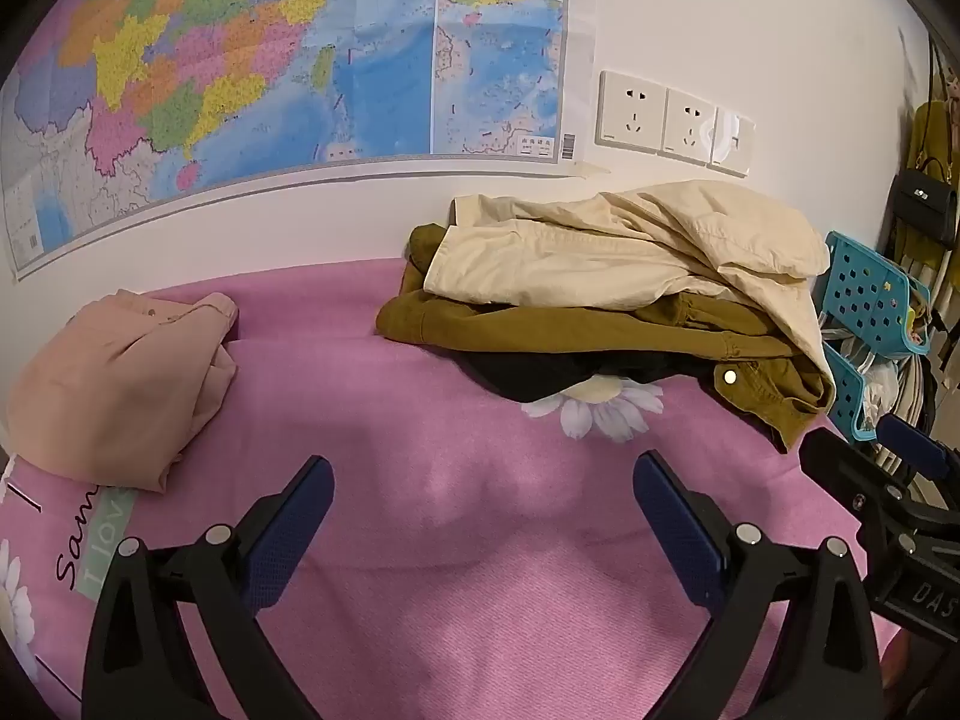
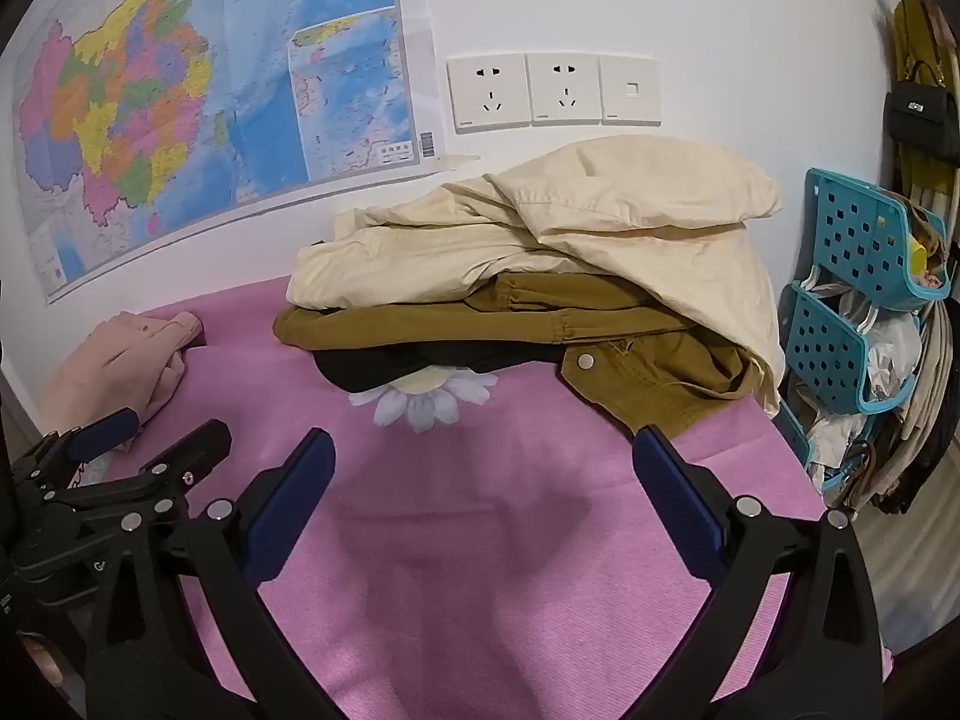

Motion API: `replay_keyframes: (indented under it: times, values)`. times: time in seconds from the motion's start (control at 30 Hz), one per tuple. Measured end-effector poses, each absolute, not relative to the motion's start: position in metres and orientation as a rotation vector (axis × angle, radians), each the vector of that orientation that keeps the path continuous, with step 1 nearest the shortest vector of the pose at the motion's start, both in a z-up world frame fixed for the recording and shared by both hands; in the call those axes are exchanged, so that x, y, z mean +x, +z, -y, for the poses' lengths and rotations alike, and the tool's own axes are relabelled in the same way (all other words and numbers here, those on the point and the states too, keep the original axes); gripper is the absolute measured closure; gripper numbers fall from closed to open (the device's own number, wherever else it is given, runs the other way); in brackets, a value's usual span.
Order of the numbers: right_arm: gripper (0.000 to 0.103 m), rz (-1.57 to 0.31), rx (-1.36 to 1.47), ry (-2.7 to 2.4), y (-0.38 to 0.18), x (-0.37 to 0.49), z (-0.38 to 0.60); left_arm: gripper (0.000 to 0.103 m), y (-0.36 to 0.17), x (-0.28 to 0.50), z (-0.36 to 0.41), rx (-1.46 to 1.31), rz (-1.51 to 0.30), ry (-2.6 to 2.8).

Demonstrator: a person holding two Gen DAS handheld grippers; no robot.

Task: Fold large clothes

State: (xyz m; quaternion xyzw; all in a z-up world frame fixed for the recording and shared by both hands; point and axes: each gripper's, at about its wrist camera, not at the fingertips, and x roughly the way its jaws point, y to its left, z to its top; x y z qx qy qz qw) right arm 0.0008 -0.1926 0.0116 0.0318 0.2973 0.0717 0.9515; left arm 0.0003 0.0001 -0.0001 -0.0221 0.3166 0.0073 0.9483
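A heap of clothes lies at the back of the pink bed sheet against the wall: a cream jacket on top, a mustard-brown jacket under it, a black garment at the bottom. A folded peach garment rests at the left. My left gripper hangs open over bare sheet, short of the heap. My right gripper is open too, nothing between its fingers. Each gripper shows at the edge of the other's view.
A wall map and a row of sockets are behind the bed. Blue perforated baskets with bags stand at the bed's right edge, and a black handbag hangs above them.
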Motion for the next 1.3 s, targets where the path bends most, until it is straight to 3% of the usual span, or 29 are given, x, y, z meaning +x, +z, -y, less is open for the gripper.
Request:
replay_keyframes:
  times: [1.3]
  values:
    - [0.005, -0.586, 0.018, 0.133, 0.010, 0.000, 0.190, 0.007, -0.012, 0.008, 0.011, -0.031, -0.679, -0.008]
